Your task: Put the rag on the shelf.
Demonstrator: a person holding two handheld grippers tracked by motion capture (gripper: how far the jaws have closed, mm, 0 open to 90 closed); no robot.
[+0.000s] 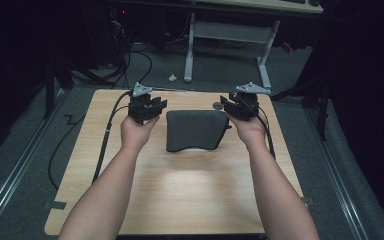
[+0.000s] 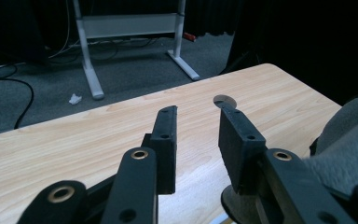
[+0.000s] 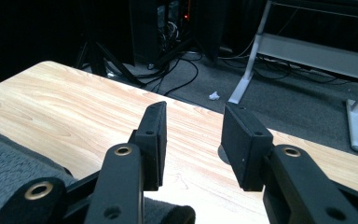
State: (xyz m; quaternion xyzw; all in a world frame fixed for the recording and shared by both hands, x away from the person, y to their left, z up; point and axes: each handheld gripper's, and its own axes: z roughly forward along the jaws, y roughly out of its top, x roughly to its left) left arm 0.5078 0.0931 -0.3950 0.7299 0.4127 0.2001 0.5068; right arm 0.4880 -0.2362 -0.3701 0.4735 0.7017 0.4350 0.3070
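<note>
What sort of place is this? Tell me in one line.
Probably a lab or workshop recording space: a light wooden table on grey carpet, loose black cables, and a white metal desk frame behind.

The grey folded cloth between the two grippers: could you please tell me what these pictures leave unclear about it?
- Grey folded cloth, high view: too dim and small to tell the garment or count its layers.
- Left gripper view: the frame's right edge cuts it off.
- Right gripper view: the right gripper, jaws apart, covers part of it; the bottom-left corner cuts off the rest.
</note>
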